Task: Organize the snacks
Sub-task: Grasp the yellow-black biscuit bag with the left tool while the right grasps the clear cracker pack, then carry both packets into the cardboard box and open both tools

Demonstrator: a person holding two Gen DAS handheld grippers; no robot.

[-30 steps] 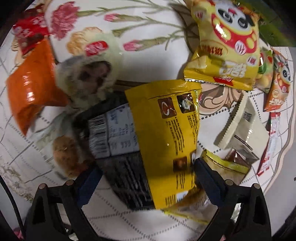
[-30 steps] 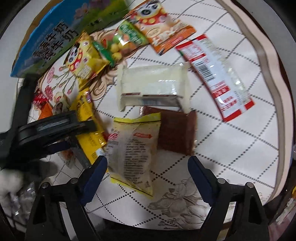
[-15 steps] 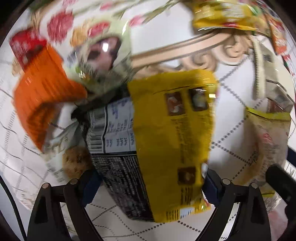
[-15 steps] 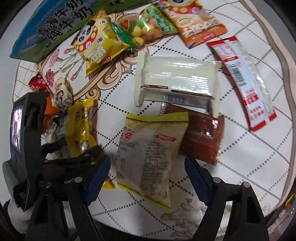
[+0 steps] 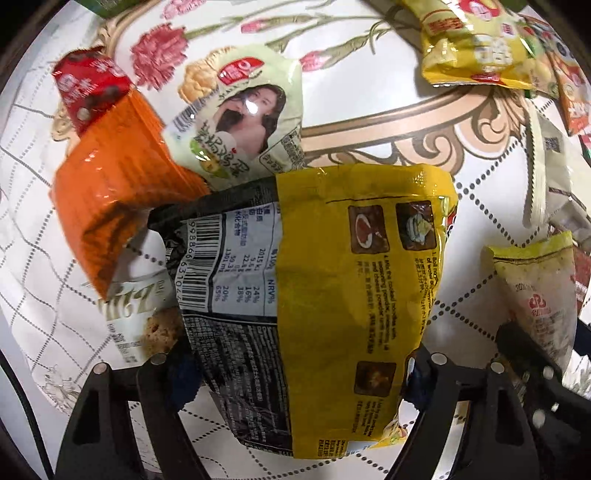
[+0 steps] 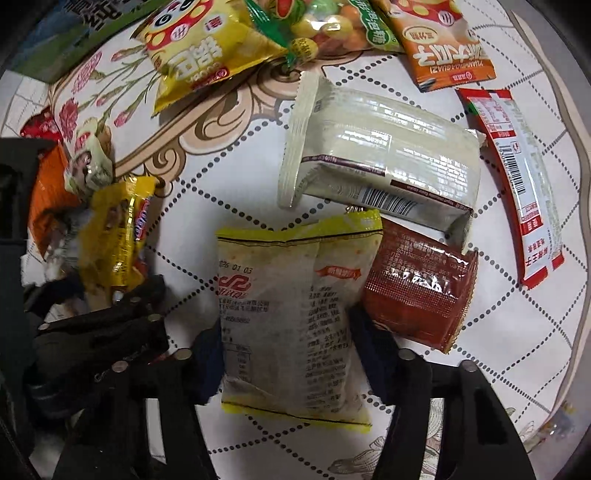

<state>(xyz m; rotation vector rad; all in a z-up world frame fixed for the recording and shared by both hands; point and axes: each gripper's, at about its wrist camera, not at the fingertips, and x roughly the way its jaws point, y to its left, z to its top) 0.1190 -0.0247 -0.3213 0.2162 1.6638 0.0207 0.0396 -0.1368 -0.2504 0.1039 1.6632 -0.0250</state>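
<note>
In the left wrist view a yellow and black noodle packet [image 5: 325, 295] lies between my left gripper's [image 5: 295, 373] open fingers, over a pile with an orange packet [image 5: 110, 192] and a pale green snack bag [image 5: 243, 118]. In the right wrist view a pale bag with yellow edges [image 6: 291, 317] lies between my right gripper's [image 6: 286, 365] fingers, which stand close to its sides. Whether they press it I cannot tell. The yellow packet [image 6: 114, 236] and my left gripper [image 6: 107, 332] show at the left there.
A cream wrapped pack [image 6: 384, 162], a dark red sachet [image 6: 417, 288], a red and white stick packet [image 6: 517, 177], a yellow panda bag [image 6: 199, 48], an orange bag [image 6: 443, 40] and a candy bag [image 6: 325, 26] lie on the patterned tablecloth [image 6: 517, 332]. A box [image 6: 74, 33] stands at the far left.
My right gripper moved forward over the pale bag, whose sides now sit between its fingers. My left gripper moved closer to the yellow packet; the pile now fills its view.
</note>
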